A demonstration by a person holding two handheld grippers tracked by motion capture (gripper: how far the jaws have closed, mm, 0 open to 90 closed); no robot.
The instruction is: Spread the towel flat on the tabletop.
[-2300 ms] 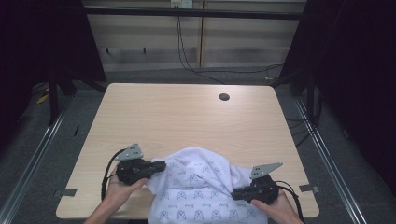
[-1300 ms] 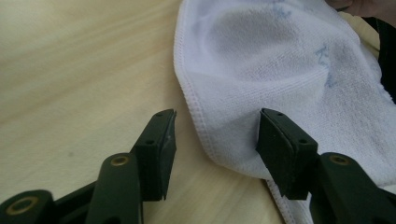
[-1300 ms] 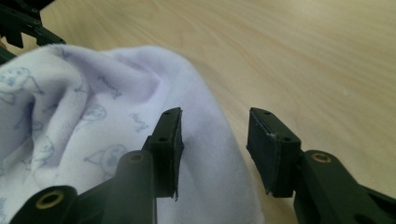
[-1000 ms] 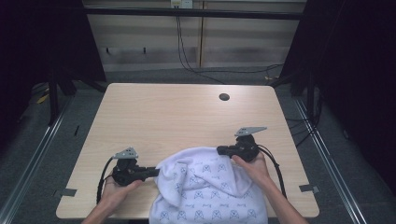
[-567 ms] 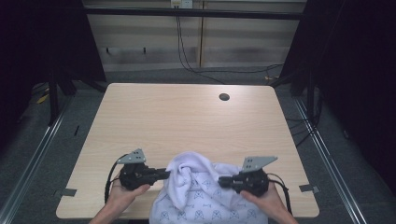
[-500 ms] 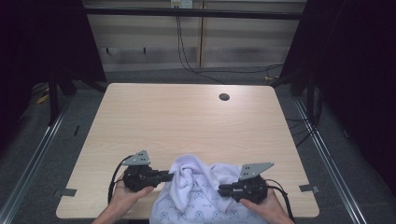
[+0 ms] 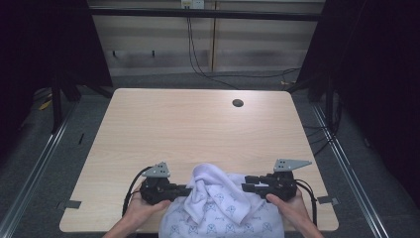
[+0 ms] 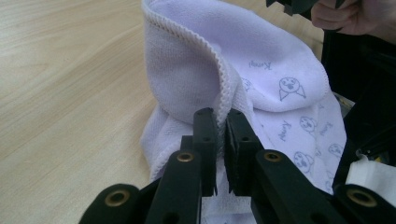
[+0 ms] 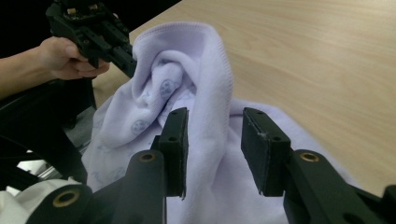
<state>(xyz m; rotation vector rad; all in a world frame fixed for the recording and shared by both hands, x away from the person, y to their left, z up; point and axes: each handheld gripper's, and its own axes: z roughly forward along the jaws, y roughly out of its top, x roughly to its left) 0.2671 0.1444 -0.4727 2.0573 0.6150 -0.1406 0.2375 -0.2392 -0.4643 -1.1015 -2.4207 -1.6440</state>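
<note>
At lower centre of the high view, your white printed terry towel [image 7: 218, 203] lies bunched on the pale wooden table [image 7: 198, 129]. Your left gripper [image 8: 219, 123] pinches its hem; your right gripper [image 9: 212, 140] gapes around a fold. Spreading or folding looks unfinished.

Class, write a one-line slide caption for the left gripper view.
Left gripper pinches the stitched edge of a white printed towel bunched on the wooden table.
</note>
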